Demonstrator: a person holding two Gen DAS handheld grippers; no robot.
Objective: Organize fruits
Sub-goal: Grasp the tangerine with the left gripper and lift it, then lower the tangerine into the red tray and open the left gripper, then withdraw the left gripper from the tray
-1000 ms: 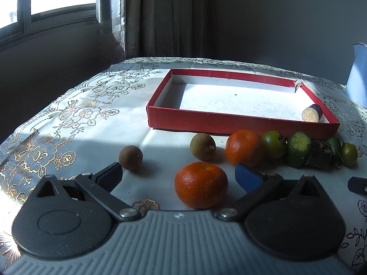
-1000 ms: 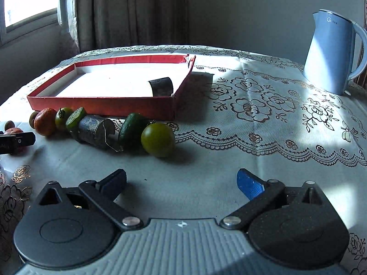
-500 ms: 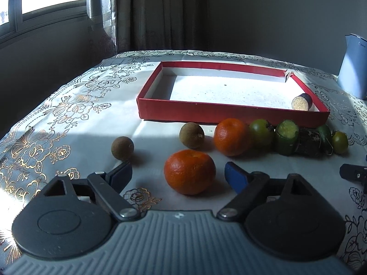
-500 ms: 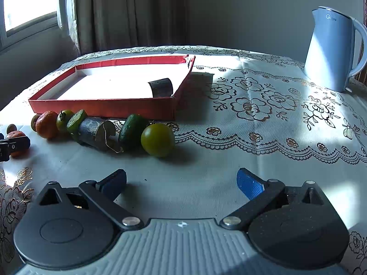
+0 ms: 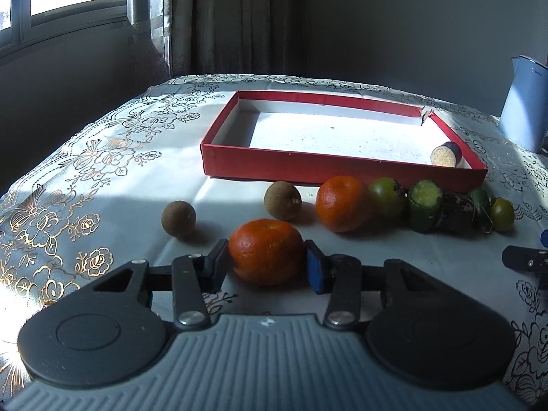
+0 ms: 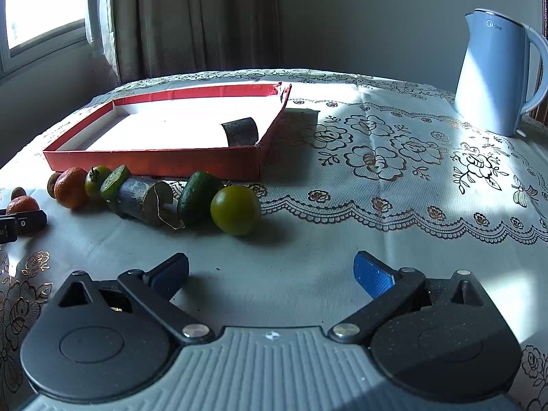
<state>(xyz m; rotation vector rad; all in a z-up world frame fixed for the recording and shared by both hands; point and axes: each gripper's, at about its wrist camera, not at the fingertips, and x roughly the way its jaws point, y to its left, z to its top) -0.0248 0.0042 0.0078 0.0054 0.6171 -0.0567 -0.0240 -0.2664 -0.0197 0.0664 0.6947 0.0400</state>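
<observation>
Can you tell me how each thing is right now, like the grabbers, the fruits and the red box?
left gripper: shut on the near orange.
near orange: on the cloth, pinched between the pads.
right gripper: open, holding nothing.
far orange: loose on the cloth, by the box.
red box: open, one dark cut piece inside.
two brown fruits: loose, outside the box.
kettle: upright.

An orange mandarin (image 5: 266,250) sits between blue-padded black claw fingers (image 5: 314,271), near a red white-floored tray (image 5: 342,167), on a white tabletop (image 6: 376,157) with gold floral print, by a pale-blue kettle (image 6: 493,75).
</observation>
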